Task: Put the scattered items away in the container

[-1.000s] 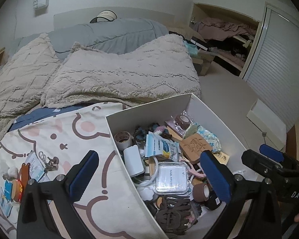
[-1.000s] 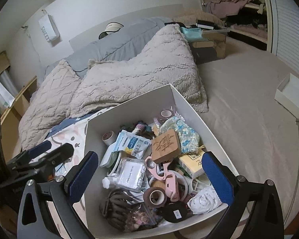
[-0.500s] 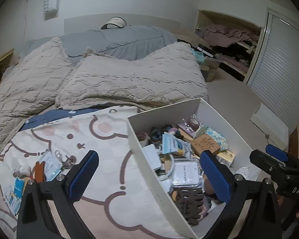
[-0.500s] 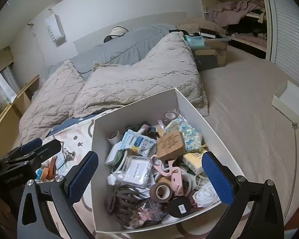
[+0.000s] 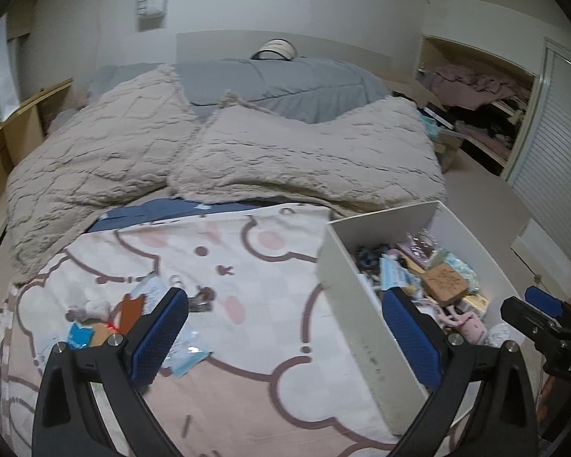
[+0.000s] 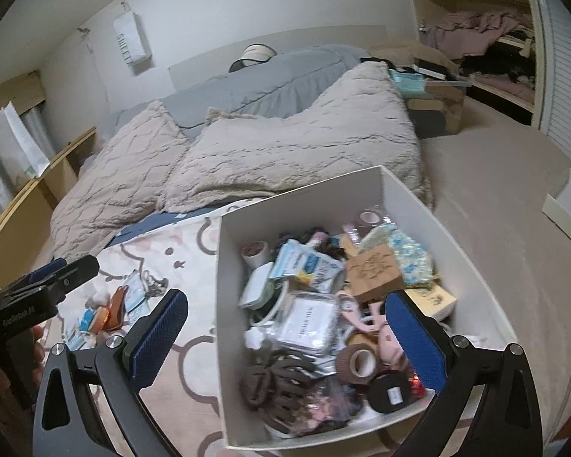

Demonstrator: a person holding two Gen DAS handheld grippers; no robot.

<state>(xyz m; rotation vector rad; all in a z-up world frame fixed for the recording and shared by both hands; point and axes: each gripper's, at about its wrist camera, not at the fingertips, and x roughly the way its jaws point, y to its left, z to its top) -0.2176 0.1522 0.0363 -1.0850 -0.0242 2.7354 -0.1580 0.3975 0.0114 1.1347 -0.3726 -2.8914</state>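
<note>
Left wrist view: my left claw (image 5: 285, 327) hangs released over the bed, its two blue-padded fingers (image 5: 160, 335) spread wide with nothing between them. Just past the left finger, at about ten o'clock, lie the scattered items (image 5: 106, 320): small packets, an orange piece and some blurred trinkets on the pink bear-print blanket (image 5: 228, 274). At two o'clock stands the white container (image 5: 358, 323), a straight-walled box whose near corner sits between my fingers and whose inside I see only partly. At three o'clock the tip of my right claw shows, black with a blue pad.

From the right wrist, my right claw (image 6: 285, 339) is also released and empty, poised above the container (image 6: 224, 266); its left wall runs up between the fingers and its right finger overlaps the contents. The box is heaped with tape rolls, a brown hair clip (image 6: 281, 384), a clear plastic case (image 6: 308, 320), a cork-like square (image 6: 377, 274) and pink pieces. At nine o'clock my left claw (image 6: 53, 278) reaches in above the loose items (image 6: 114, 304) on the blanket. At twelve o'clock lie two fluffy beige quilted pillows (image 6: 285, 152) and a grey duvet (image 6: 270, 91).
</note>
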